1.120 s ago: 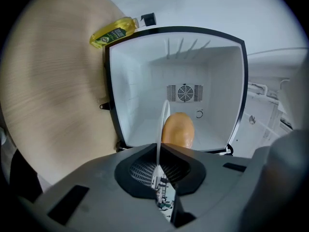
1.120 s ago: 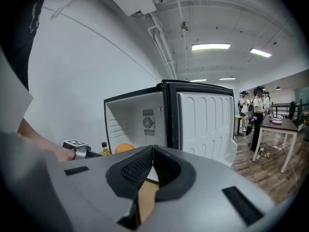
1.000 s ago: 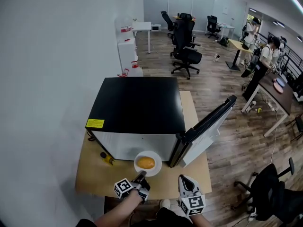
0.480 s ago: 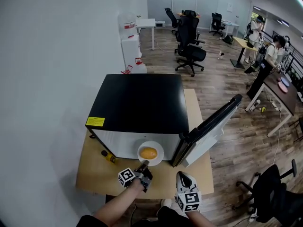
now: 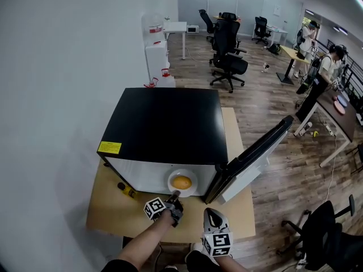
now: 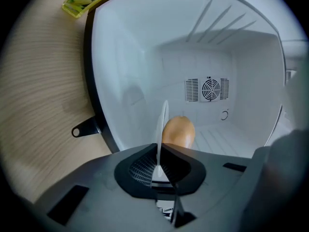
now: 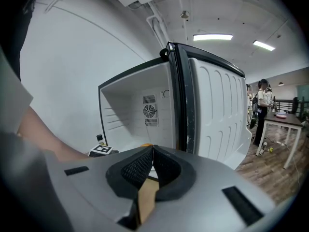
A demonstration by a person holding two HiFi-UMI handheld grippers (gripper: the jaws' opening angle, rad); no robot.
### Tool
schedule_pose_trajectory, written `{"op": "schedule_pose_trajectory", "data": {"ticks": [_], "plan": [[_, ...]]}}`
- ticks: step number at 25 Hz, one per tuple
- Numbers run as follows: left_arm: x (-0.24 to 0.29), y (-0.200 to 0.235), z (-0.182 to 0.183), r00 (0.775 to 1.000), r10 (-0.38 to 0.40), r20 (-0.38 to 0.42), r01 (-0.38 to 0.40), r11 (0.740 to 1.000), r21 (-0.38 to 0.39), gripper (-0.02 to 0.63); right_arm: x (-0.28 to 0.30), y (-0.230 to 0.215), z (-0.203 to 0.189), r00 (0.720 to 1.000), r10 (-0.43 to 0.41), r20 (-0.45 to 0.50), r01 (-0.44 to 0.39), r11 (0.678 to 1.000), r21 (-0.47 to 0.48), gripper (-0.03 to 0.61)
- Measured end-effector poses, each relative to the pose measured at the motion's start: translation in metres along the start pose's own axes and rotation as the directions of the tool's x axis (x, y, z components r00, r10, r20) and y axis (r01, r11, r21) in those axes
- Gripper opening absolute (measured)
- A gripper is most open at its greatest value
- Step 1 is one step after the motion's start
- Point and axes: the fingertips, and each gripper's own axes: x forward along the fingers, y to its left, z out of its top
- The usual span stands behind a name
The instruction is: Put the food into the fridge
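Observation:
A small fridge (image 5: 164, 126) with a black top stands on a wooden table (image 5: 108, 205), its door (image 5: 255, 154) swung open to the right. My left gripper (image 5: 173, 197) is shut on the near rim of a white plate (image 5: 174, 175) that carries a round orange-brown piece of food (image 5: 181, 182). The plate is at the fridge's opening. In the left gripper view the plate (image 6: 163, 124) shows edge-on between the jaws of the left gripper (image 6: 158, 166), with the food (image 6: 178, 132) to its right and the white fridge interior (image 6: 212, 57) behind. My right gripper (image 5: 211, 215) hangs near the table's front edge, shut and empty.
A small yellow-capped item (image 5: 126, 190) lies on the table left of the fridge opening. The open door (image 7: 212, 110) fills the right of the right gripper view. Office chairs (image 5: 229, 55), desks and people (image 5: 320, 78) are farther back in the room.
The left gripper has carried the plate with the food forward, closer into the fridge opening. The right gripper has drifted a little back and left.

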Motion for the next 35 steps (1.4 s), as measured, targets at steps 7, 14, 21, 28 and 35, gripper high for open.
{"op": "schedule_pose_trajectory", "data": {"ticks": [7, 14, 21, 28, 35], "plan": [[0.021, 0.016, 0.001, 0.999, -0.006, 0.031, 0.008, 0.998, -0.057, 0.023, 0.008, 0.003, -0.006, 1.0, 0.006, -0.026, -0.005, 1.0, 0.013, 0.06], [0.036, 0.025, 0.009, 0.997, 0.014, 0.077, -0.007, 0.996, -0.091, 0.023, 0.012, 0.002, -0.007, 0.999, 0.017, -0.037, -0.016, 1.0, 0.01, 0.06], [0.055, 0.021, 0.016, 0.997, 0.03, 0.078, -0.024, 0.997, -0.075, 0.023, 0.015, 0.013, -0.015, 0.997, 0.054, -0.054, -0.054, 0.999, -0.002, 0.06], [0.071, 0.022, 0.018, 0.989, 0.137, 0.064, -0.133, 0.99, -0.052, 0.023, 0.019, 0.01, -0.015, 0.996, 0.07, -0.048, -0.069, 0.997, 0.019, 0.06], [0.077, 0.027, 0.021, 0.968, 0.247, 0.032, -0.248, 0.968, 0.032, 0.023, 0.018, 0.01, -0.018, 0.996, 0.083, -0.041, -0.081, 0.996, 0.039, 0.06]]}}
